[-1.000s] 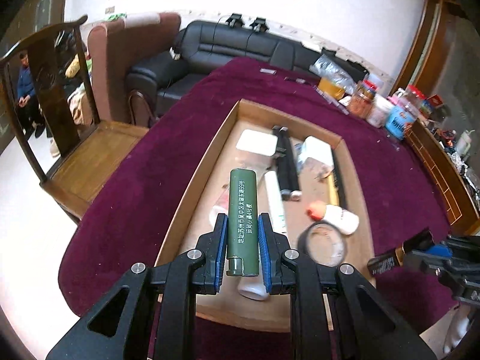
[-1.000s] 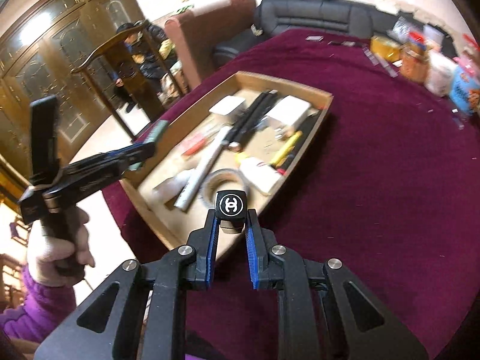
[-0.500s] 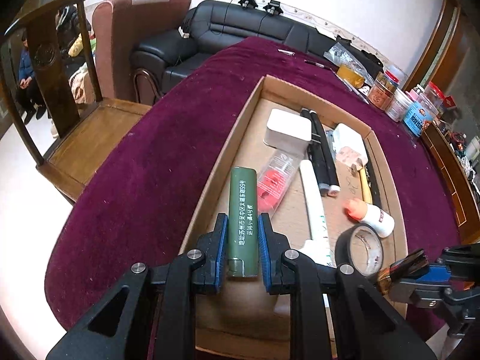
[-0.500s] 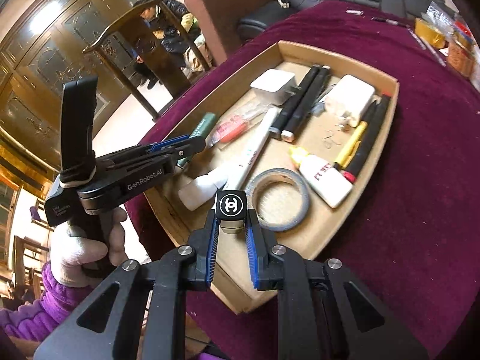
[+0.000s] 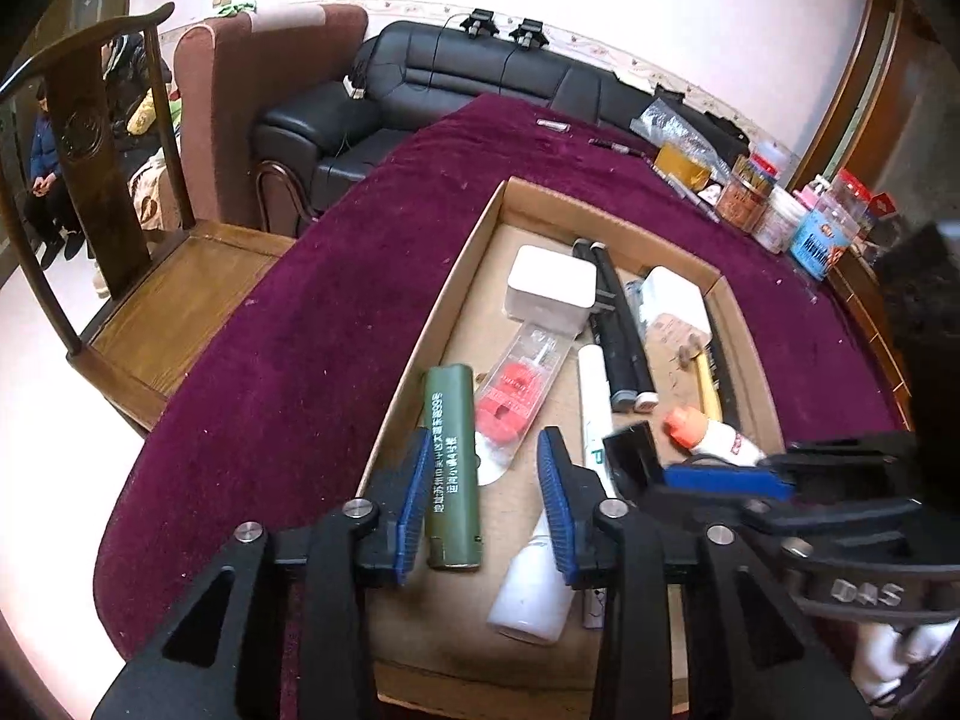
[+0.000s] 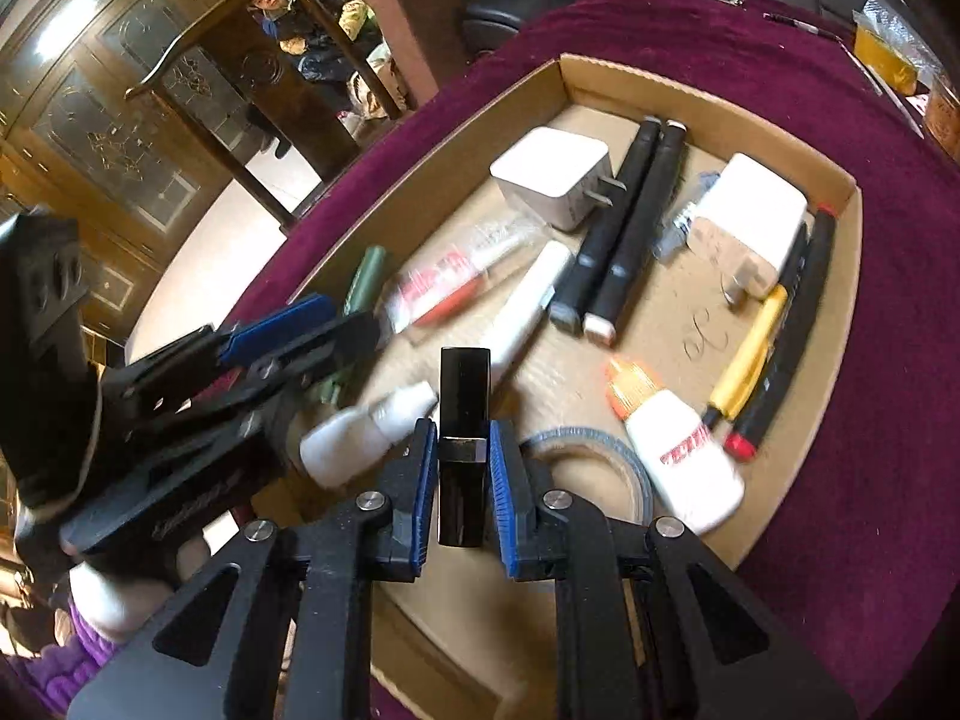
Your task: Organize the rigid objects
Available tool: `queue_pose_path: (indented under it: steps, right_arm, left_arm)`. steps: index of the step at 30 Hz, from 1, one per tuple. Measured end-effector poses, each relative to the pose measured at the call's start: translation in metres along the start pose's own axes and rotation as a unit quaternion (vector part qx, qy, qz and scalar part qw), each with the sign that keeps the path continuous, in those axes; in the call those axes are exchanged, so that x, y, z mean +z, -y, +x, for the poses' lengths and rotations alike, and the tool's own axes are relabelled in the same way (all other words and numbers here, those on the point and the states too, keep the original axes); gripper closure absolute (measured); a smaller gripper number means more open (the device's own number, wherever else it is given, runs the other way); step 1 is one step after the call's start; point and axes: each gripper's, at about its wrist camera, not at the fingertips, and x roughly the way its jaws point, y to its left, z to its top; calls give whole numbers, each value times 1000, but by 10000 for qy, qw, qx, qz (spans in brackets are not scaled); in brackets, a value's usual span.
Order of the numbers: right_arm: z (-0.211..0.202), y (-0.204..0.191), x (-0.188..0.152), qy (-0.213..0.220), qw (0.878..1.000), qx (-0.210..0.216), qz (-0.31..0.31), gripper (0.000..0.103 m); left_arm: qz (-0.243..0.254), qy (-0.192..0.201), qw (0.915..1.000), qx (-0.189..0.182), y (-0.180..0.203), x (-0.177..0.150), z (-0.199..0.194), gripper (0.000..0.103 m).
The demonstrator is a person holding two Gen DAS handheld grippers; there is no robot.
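Left gripper (image 5: 486,498) jaws spread apart, nothing clamped; green tube (image 5: 449,468) lying in box (image 5: 414,360) just beside left wall, touching or nearly touching left pad. Right gripper (image 6: 459,468) clamped on black case (image 6: 462,444), case upright between pads, hovering over near end of box above tape roll (image 6: 594,450) and white bottle (image 6: 360,438).

Step in hand by the look of it: place case in box, clear left gripper. To do well:
- back left gripper straight out along tube axis, avoid dragging tube with pad
- pick bare cardboard for case; near end crowded by bottle, tape roll, glue (image 6: 678,456)
- lower case flat rather than on end, likely to topple upright
- align parallel with markers (image 6: 624,222) and white pen (image 6: 528,300) for tidy rows
- open only once case rests on floor of box
- keep grippers apart, very near each other over near end

Red packet (image 5: 516,384) just beside tube, fine where it lies
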Motion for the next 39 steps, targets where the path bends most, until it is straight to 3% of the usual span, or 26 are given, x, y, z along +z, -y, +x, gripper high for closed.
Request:
queue_pose_path:
  steps: [7,10,13,16,17,19,20,22,23,24,25,27,29,31,34,39]
  right_arm:
    - [9,17,7,-46,9979,-557,328,82]
    - [5,23,5,-20,9976,-442,527,81]
    - [-17,21,0,370,9976,-427,411,81]
    - [-46,18,-11,862,9937,-679,222,78]
    - [-56,17,-15,1065,9913,-760,164,78]
    - [-86,14,-30,1658,9808,-1028,-12,78]
    - [-99,12,-39,1974,9727,-1217,-125,76]
    - [-113,8,-55,2465,9545,-1662,-245,45]
    - [-120,8,-66,2690,9442,-1886,-235,17]
    - [-125,8,-76,2896,9345,-2061,-181,12]
    - [-128,10,-83,2961,9309,-2133,-133,12]
    - [-128,17,-91,2814,9350,-2159,27,12]
    - [-131,28,-104,2718,9391,-2083,288,12]
    - [-136,38,-115,2736,9386,-2051,459,12]
    - [-141,44,-137,2711,9351,-2213,562,12]
    - [-139,50,-168,2469,9427,-2179,545,12]
  left_arm:
    - [-12,117,9999,-52,3,0,-8,63]
    - [-1,150,9999,-27,6,-1,-9,59]
    - [27,387,9992,46,12,-2,-17,52]
    - [62,957,9948,333,22,-3,-40,51]
    - [83,1348,9889,613,28,-5,-54,51]
    - [113,2361,9640,1221,41,-15,-92,36]
    - [72,2856,9485,1367,48,-24,-112,4]
    - [-43,3776,9171,1279,61,-44,-145,1]
    - [-126,4166,9016,1160,66,-53,-156,1]
    - [-208,4377,8919,1119,73,-59,-162,1]
    - [-242,4386,8910,1151,80,-59,-164,1]
    - [-134,3881,9117,1343,94,-50,-155,1]
    - [86,3119,9412,1296,107,-41,-137,1]
    - [33,2639,9572,1186,111,-41,-124,1]
    - [-64,2322,9629,1373,120,-47,-112,1]
    - [-8,2054,9651,1622,142,-62,-104,1]
